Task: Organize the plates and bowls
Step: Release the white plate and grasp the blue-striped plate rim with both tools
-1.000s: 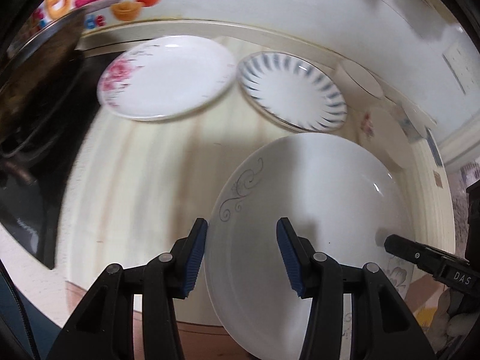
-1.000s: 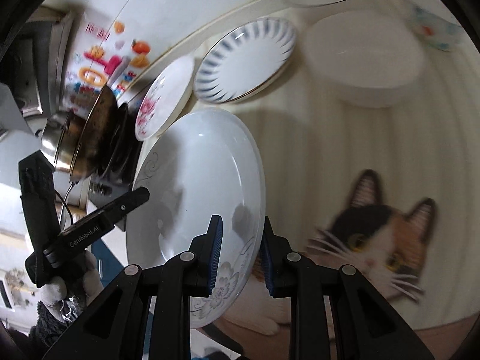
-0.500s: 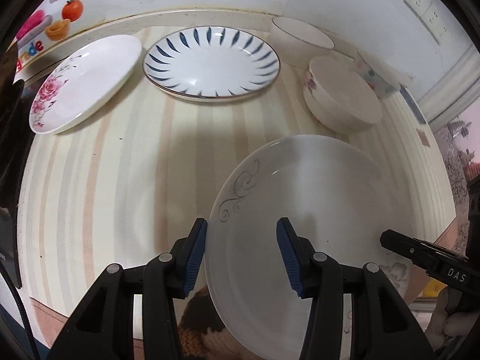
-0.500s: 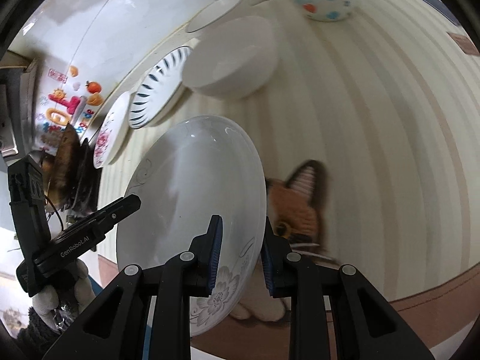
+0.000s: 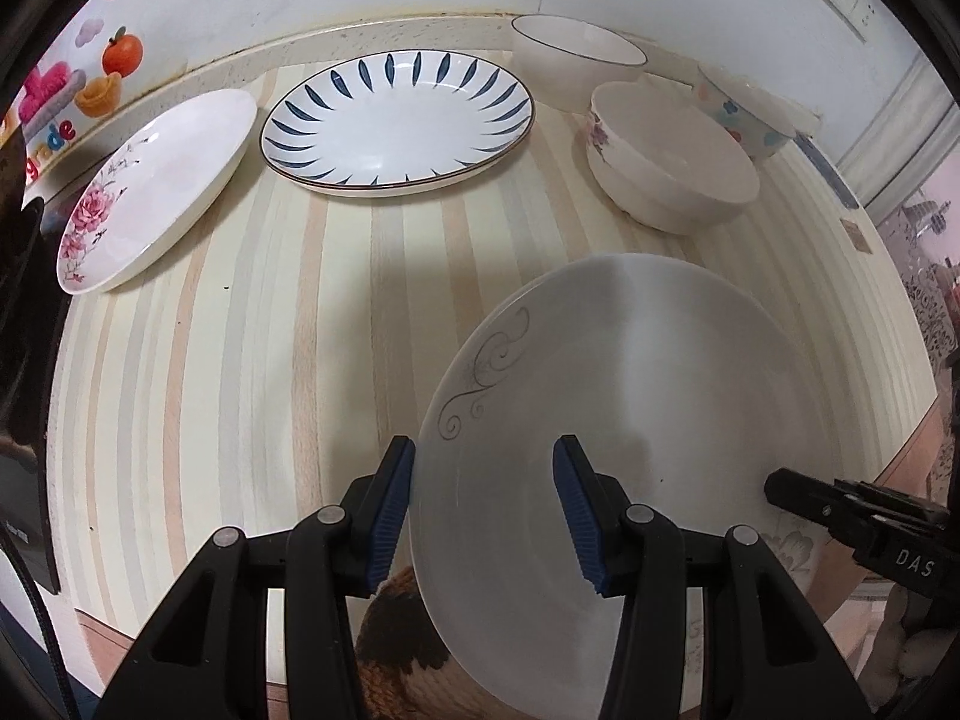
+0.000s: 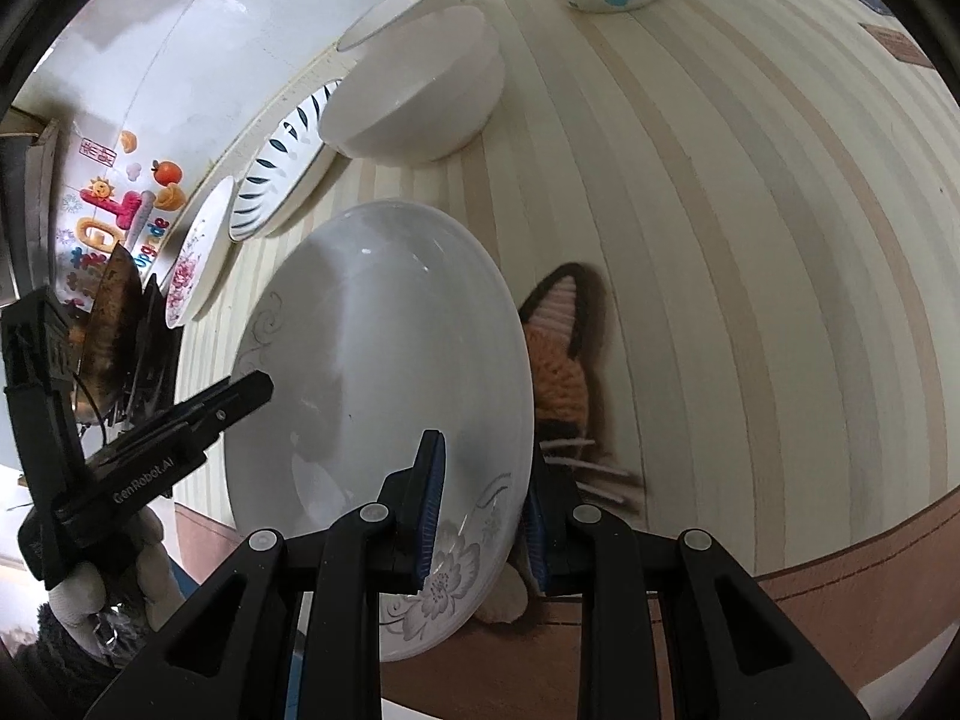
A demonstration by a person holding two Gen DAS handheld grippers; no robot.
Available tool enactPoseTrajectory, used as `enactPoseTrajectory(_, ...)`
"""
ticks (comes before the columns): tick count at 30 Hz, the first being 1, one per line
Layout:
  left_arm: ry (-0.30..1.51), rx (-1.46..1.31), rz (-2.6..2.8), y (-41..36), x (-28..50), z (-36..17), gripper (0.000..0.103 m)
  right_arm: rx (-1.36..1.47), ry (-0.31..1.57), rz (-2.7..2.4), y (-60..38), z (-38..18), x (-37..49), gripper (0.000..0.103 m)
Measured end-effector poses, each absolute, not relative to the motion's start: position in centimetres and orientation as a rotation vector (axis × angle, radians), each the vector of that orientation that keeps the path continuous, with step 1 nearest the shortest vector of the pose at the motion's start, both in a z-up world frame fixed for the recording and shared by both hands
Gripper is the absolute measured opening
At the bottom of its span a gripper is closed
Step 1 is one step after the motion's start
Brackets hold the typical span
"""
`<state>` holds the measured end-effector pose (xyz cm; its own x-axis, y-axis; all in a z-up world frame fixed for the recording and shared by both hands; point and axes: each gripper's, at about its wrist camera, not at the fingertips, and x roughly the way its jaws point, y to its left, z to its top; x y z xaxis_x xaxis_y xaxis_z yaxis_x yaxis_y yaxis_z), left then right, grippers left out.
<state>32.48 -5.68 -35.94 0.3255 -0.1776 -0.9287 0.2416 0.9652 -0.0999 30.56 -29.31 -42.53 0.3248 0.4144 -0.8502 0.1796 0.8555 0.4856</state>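
Grippers from both hands meet on one white plate with grey scrollwork (image 5: 630,420), held tilted above the striped table mat (image 5: 240,360). The left gripper (image 5: 483,501) straddles the plate's rim at about eight o'clock in its own view, its blue pads (image 5: 393,507) set either side of the edge; whether they actually press the plate is hard to judge from this angle. The right gripper (image 6: 483,516) pinches the opposite rim, near the grey flower print, with the jaws drawn close on the porcelain. Beyond the plate, at twelve o'clock in the left view, lies a blue-petal plate (image 5: 399,123), and at ten o'clock a pink-flower plate (image 5: 159,186), just beside it and apart from it. At one to two o'clock stand three bowls close together: a plain white bowl (image 5: 576,66), a bowl with a purple flower (image 5: 666,162) and a dotted bowl (image 5: 744,111). A cat picture (image 6: 561,360) on the mat shows under the held plate.
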Motion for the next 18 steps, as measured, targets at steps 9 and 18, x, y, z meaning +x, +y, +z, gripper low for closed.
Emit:
enactPoseTrajectory(9, 1.204, 0.053, -0.272, -5.1, 32.5, -34.6, 0.045, 0.62, 1.305, 0.169, -30.8, -42.0, 31.1, 0.027)
enactPoseTrajectory(18, 1.07, -0.181, -0.156, 1.3, 37.2, -26.9, 0.063, 0.572, 1.205, 0.196, -32.0, -32.2, 35.4, 0.061)
